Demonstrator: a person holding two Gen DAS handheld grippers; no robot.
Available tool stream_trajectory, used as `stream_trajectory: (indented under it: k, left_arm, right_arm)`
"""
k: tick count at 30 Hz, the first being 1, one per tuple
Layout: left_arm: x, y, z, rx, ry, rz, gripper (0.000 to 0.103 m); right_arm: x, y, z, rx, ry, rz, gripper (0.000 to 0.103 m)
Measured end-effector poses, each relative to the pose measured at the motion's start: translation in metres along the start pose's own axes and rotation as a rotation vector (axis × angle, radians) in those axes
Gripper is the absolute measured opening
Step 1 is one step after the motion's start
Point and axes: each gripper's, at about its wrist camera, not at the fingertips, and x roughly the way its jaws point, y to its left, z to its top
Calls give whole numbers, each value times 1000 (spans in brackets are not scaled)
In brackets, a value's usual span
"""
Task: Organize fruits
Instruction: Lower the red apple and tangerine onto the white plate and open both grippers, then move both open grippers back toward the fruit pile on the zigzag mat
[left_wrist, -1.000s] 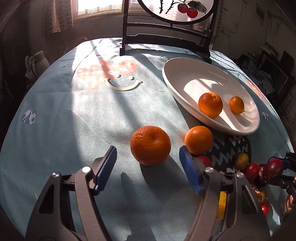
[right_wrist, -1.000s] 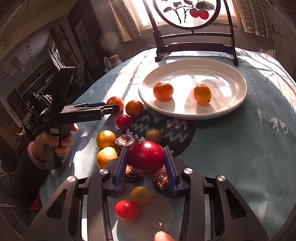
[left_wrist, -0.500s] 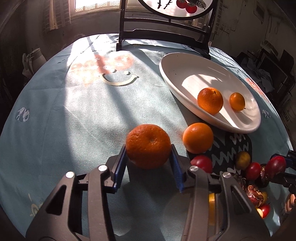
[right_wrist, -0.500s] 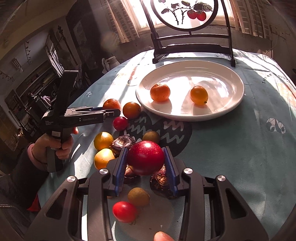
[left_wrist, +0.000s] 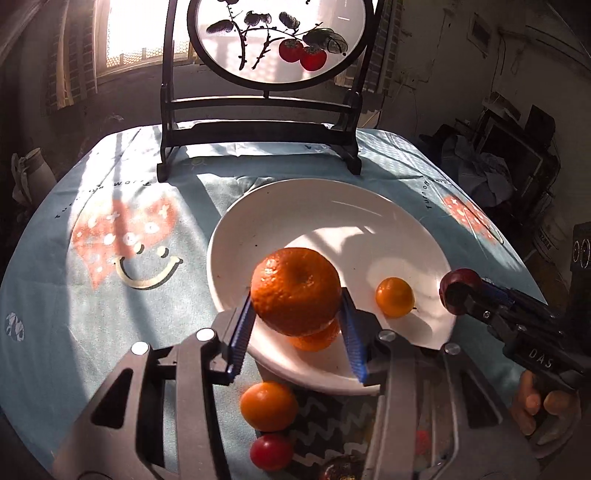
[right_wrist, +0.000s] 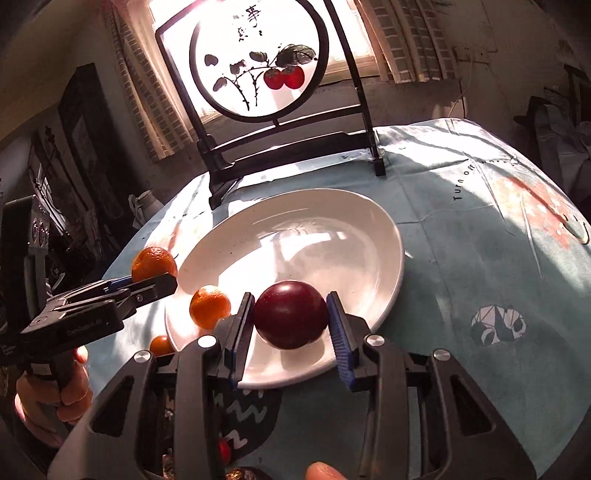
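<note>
My left gripper is shut on a large orange and holds it above the near left rim of the white plate. On the plate lie a small orange and another orange partly hidden under the held one. My right gripper is shut on a dark red plum above the plate's near edge. In the right wrist view the left gripper carries its orange; an orange lies on the plate.
An orange and a small red fruit lie on the blue tablecloth below the plate, beside a dark patterned mat. A black-framed round screen stands at the table's far side.
Both grippers lifted their fruit and moved forward to above the plate. The left gripper, open a second ago, closed on the large orange and raised it off the cloth.
</note>
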Motion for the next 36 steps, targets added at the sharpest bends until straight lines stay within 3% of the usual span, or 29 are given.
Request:
stream_trajectory:
  k: [10, 11, 12, 14, 19, 28, 36]
  left_arm:
    - [48, 19, 12, -52, 115, 31, 47]
    - [47, 20, 12, -60, 112, 27, 59]
    - [42, 21, 13, -63, 98, 34, 67]
    - [27, 19, 16, -56, 54, 46, 81]
    - [-14, 8, 20, -33, -34, 43, 95]
    - [-47, -18, -21, 66, -17, 43, 95]
    - [-69, 5, -64, 26, -14, 20, 96]
  right_arm:
    - [51, -8, 17, -7, 54, -41, 40]
    - [52, -7, 17, -8, 56, -42, 45]
    - [51, -7, 18, -9, 63, -42, 54]
    - [44, -5, 18, -6, 53, -30, 61]
    - [15, 8, 19, -35, -4, -20, 64]
    - [-25, 28, -11, -82, 40, 51, 65]
    - [-58, 33, -53, -182, 81, 86, 65]
